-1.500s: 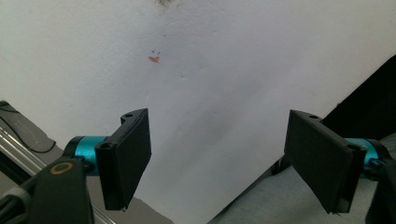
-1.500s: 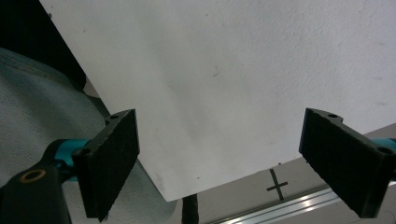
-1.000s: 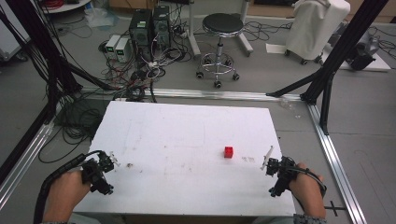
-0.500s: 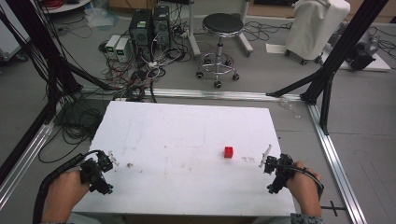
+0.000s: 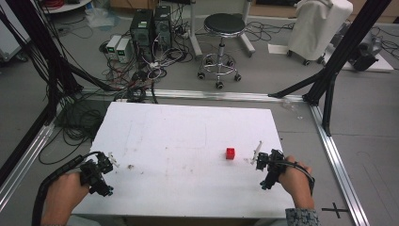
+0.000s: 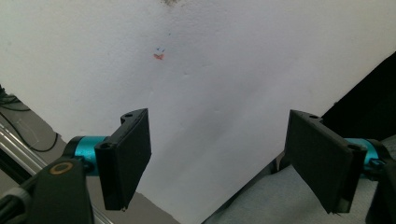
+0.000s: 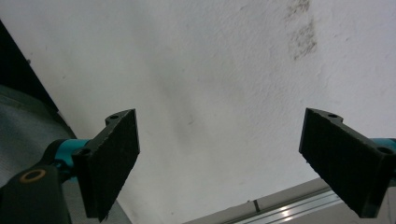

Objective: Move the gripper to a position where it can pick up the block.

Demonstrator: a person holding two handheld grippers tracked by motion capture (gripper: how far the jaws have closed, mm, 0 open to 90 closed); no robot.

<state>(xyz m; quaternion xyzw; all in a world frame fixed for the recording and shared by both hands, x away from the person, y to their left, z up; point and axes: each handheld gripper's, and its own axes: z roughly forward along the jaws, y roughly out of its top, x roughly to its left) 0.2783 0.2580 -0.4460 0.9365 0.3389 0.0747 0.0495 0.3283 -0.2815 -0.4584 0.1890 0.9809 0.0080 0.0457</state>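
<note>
The left gripper [image 5: 111,160] and right gripper [image 5: 257,154] were held low at the table's [image 5: 188,136] near corners, jaws spread wide and empty, apparently at rest. The red cube [image 5: 230,153] lay untouched near the right gripper.

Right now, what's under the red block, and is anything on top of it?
The red block sits directly on the white table, nothing on top. Its underside is hidden. Both grippers, left and right, are open and apart from it.
</note>
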